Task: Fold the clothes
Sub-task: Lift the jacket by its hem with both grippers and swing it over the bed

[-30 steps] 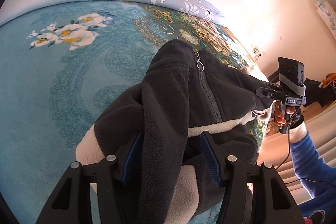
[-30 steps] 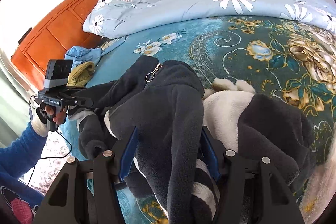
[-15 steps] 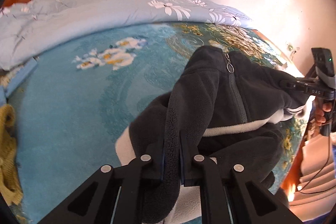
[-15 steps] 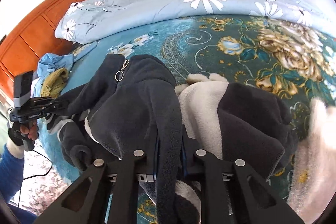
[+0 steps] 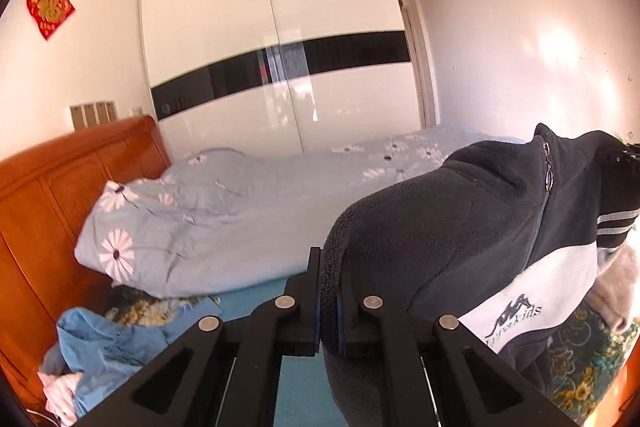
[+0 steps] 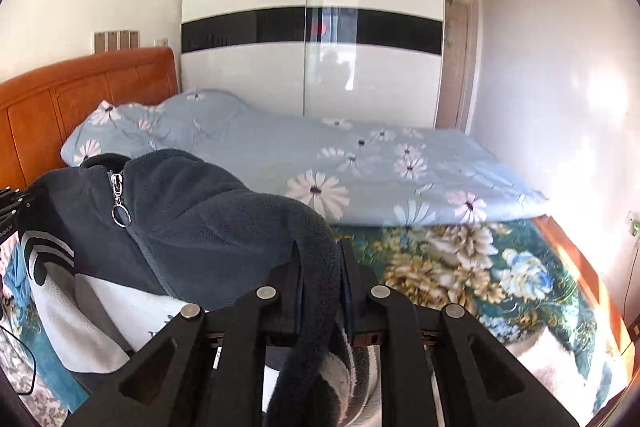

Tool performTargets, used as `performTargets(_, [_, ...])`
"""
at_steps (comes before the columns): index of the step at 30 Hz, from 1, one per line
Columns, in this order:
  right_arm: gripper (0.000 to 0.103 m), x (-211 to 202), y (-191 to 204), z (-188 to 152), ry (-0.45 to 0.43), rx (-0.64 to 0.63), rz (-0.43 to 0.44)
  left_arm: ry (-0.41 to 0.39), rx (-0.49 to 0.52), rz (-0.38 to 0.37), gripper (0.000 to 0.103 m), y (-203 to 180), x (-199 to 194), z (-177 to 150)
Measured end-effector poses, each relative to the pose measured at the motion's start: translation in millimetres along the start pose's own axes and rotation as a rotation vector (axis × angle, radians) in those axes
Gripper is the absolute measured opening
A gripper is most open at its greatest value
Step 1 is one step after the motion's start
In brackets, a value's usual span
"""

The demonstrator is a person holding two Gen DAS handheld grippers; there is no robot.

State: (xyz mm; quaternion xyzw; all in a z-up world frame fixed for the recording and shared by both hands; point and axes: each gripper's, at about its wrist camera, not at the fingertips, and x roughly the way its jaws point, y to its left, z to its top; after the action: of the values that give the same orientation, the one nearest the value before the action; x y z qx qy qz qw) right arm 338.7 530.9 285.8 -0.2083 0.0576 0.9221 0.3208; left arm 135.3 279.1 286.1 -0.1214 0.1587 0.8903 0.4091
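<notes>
Left wrist view: the left gripper (image 5: 329, 297) is clenched on a thick fold of the dark fleece jacket (image 5: 460, 227), which hangs in the air from the middle out to three o'clock, above the teal bedspread (image 5: 256, 297). The zipper pull (image 5: 548, 179) dangles at two o'clock, and a white chest panel with a printed logo (image 5: 516, 311) sags at four o'clock. At the three o'clock edge only a dark sliver of the other tool shows, so its grip cannot be judged from here. The risk I see: the pinch takes only an edge of bulky fleece, and the garment's weight could drag it out of the jaws.

Right wrist view: the right gripper (image 6: 320, 287) is clamped on another fold of the same jacket, which spreads from the middle toward nine o'clock, lifted clear of the flowered bedspread (image 6: 460, 267). A striped cuff (image 6: 44, 251) droops at nine o'clock and white lining bunches at seven. The pale blue quilt (image 6: 360, 163) lies beyond at twelve o'clock. Likely troubles: the loose sleeve could tuck under the body when laid down, leaving a lumpy fold, and uneven hands could set the jacket down skewed or drape it onto the quilt.
</notes>
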Motion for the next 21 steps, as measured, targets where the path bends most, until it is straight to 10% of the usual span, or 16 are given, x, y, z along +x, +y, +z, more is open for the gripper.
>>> performTargets(10, [0.015, -105, 9, 43, -0.254, -0.050, -0.029, -0.269, 0.031, 0.021, 0.006, 21, -140, 35])
performTargets(21, [0.015, -135, 36, 66, -0.310, -0.190, 0.028, -0.240, 0.126, 0.080, 0.007, 48, -173, 62])
